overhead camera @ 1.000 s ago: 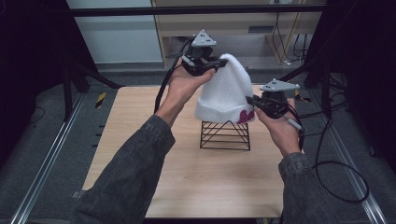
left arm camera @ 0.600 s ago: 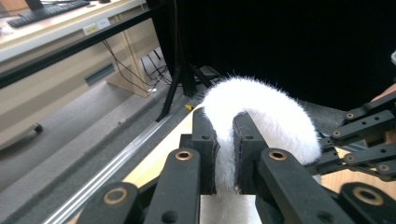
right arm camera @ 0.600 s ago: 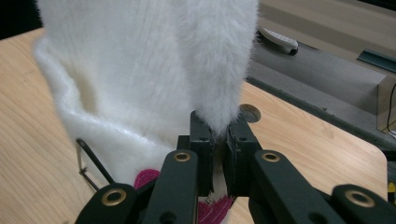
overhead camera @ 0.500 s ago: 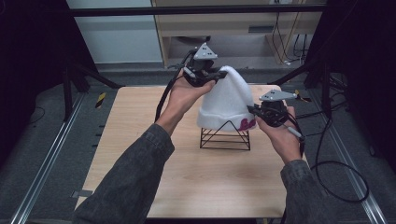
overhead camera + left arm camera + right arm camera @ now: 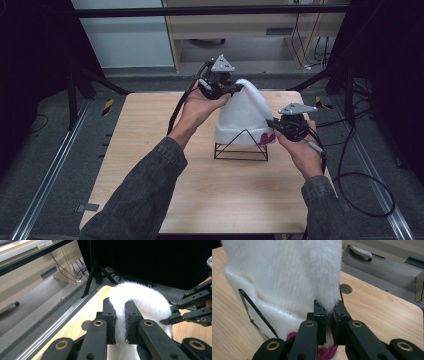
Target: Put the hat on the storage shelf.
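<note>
While both grippers, left [image 5: 120, 322] and right [image 5: 329, 325], stay clamped on the fluffy white hat [image 5: 243, 117], it likely handles soft and light; grip the brim.

Dim, dark surroundings; soft, slightly blurred.

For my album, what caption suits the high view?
Two hand-held grippers lower a fluffy white hat over a black wire stand.

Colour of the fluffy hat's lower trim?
Magenta-pink patch on the white hat, at its lower edge; right gripper view shows it best.
</note>
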The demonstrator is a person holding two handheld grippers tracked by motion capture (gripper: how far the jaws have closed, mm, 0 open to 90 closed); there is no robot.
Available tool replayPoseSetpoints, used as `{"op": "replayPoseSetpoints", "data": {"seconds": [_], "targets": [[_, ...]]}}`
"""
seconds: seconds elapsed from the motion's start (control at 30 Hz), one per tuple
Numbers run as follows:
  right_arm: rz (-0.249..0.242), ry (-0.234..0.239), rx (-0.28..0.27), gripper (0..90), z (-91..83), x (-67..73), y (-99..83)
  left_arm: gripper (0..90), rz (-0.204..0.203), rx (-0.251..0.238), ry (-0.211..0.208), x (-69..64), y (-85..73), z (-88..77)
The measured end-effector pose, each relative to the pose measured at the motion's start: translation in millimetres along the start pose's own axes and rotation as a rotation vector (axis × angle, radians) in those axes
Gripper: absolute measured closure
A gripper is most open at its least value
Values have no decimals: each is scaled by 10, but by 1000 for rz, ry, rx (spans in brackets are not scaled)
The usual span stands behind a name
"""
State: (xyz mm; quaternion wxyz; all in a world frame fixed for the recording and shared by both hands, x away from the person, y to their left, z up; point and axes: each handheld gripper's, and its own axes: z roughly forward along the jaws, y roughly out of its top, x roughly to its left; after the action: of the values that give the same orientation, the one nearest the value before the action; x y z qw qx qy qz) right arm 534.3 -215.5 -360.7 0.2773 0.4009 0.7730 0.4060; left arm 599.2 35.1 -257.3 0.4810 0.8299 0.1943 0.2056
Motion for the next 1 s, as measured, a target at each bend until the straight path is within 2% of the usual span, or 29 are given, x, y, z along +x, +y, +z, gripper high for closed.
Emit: {"op": "replayPoseSetpoints", "data": {"seconds": [0.5, 0.63, 0.67, 0.7, 0.9, 0.93, 1.0], "targets": [[16, -2, 25, 835, 89, 7, -102, 815, -13, 21, -6, 12, -119, 104], [46, -9, -13, 835, 77, 9, -21, 815, -30, -2, 12, 73, -71, 65], [46, -9, -13, 835, 77, 9, -21, 815, -32, -10, 20, 102, -50, 52], [44, -11, -36, 835, 78, 50, 31, 815, -39, -15, 32, 149, -33, 39], [48, -7, -76, 835, 112, 111, 114, 816, -51, -33, 58, 280, -9, -15], [72, 5, -95, 835, 111, 109, 135, 816, -57, -35, 62, 306, -1, -25], [84, 5, -115, 836, 89, 111, 183, 815, -61, -48, 65, 346, 19, -40]]}}
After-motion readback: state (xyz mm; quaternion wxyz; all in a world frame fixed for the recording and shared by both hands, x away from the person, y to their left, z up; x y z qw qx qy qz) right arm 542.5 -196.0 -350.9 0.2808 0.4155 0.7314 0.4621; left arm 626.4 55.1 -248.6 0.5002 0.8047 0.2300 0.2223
